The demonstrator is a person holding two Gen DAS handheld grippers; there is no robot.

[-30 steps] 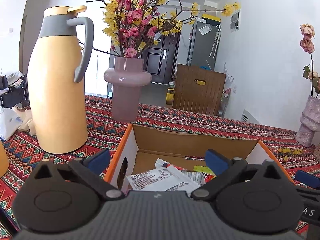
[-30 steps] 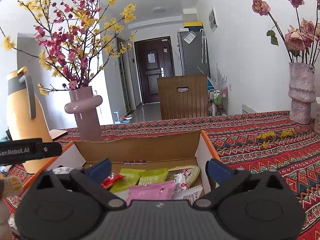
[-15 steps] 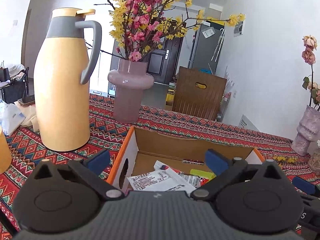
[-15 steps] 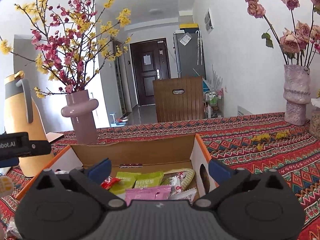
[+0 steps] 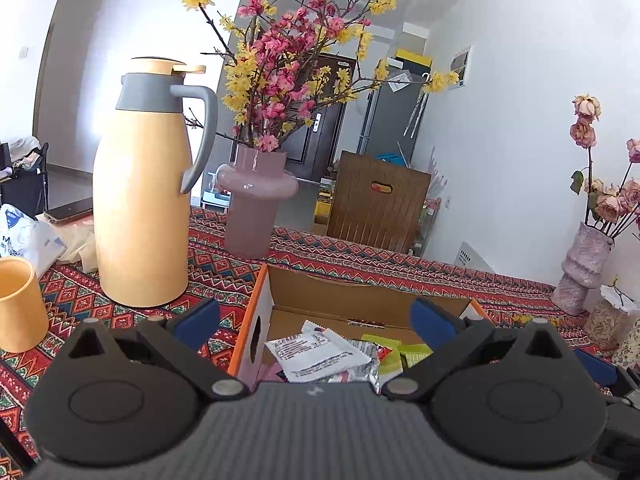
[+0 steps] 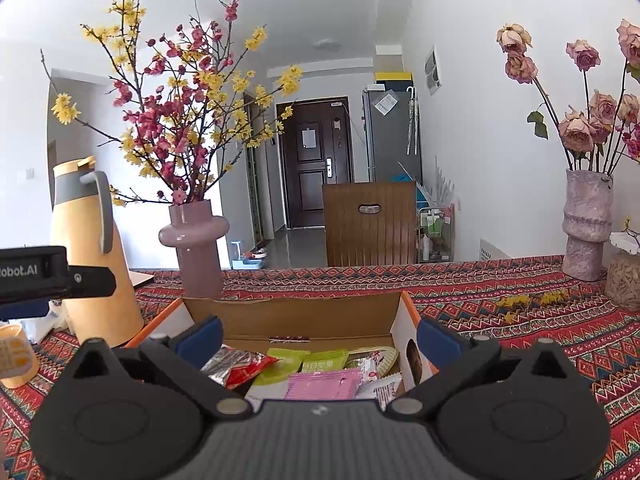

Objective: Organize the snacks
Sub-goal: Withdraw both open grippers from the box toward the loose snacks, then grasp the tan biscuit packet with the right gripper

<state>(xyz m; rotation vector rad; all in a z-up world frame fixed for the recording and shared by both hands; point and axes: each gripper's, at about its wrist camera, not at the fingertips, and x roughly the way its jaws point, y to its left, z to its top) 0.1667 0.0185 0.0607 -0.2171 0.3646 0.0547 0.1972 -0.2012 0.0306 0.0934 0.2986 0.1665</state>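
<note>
Cardboard snack box (image 5: 340, 292) open-topped on desk (image 6: 520, 320), long axis left-right. Left tool (image 5: 316, 318) and right tool (image 6: 318, 338) spread wide, empty, above packets (image 6: 320, 384).

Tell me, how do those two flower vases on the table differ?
The smooth vase is glossy mauve with a bulging ring around its neck; the rough vase is matte, mottled and ridged. The smooth vase holds branching pink and yellow blossoms; the rough vase holds drooping dusty-pink roses. The smooth vase stands behind the snack box, the rough vase far to its right. Both stand upright on the patterned cloth.
</note>
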